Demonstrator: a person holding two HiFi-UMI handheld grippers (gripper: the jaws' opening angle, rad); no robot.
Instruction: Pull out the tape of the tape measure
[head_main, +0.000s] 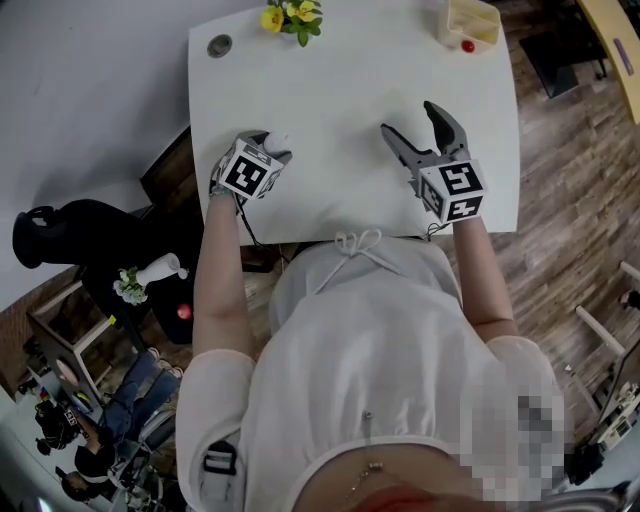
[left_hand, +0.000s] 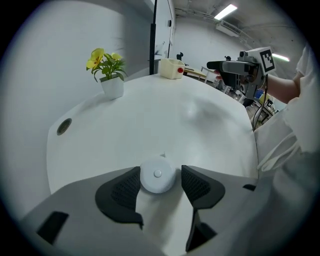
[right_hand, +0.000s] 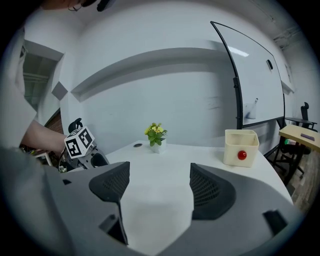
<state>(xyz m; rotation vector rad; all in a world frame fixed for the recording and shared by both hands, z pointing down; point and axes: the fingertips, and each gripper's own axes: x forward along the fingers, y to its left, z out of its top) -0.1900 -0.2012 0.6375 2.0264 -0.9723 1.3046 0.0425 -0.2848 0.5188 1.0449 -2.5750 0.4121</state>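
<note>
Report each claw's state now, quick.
Left claw: open around the white tape measure, not clamped.
Right claw: open, empty, above the table.

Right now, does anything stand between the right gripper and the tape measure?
Nothing visible does. Only the table surface lies between the right gripper and the tape measure, which sits between the left gripper's open jaws.
</note>
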